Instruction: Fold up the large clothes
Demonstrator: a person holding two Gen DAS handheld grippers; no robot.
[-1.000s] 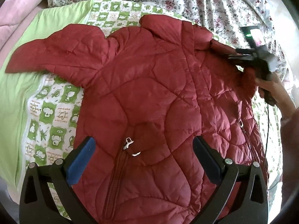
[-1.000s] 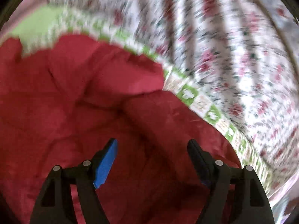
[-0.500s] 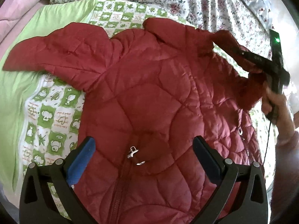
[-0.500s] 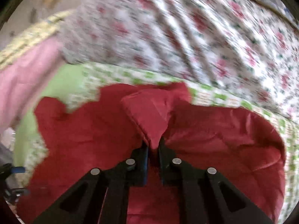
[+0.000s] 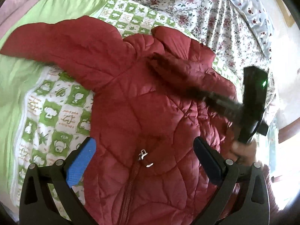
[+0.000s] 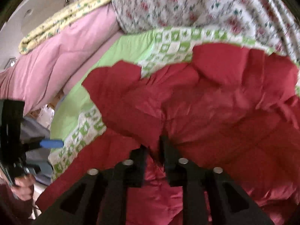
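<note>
Red quilted jacket (image 5: 142,101) lies front-up on the bed, spread over a green-and-white checkered blanket (image 5: 56,116). Zipper runs up the middle, metal zipper pull (image 5: 143,154) sits part way up the front.

Left sleeve (image 5: 61,45) is stretched out flat toward the bed's left side, over the plain green part of the blanket. Collar (image 5: 168,35) points at the far edge, where a floral sheet (image 5: 187,5) takes over.

Left claw (image 5: 144,161): jaws wide apart, holding nothing, hovering above the lower front of the jacket. Blue pad on 1 finger (image 5: 80,161), dark pad on the other. Zipper pull sits between the 2 fingers in the left wrist view.

Right claw (image 6: 152,150): jaws together, clamped on a pinch of the jacket's right sleeve (image 6: 135,116). That sleeve is lifted off the bed and lies across the jacket's chest, its end pointing toward the collar side. In the left wrist view the right claw and the held sleeve are motion-blurred; the tool body with a green light shows at the bed's right side, with the right hand (image 5: 243,150) under it.

Right wrist view also shows a pink comforter (image 6: 46,71) piled along the bed's far left edge, a yellow patterned quilt (image 6: 61,18) on top of it. The left claw's blue pad shows at the left of that view, off the blanket's near-left corner.
</note>
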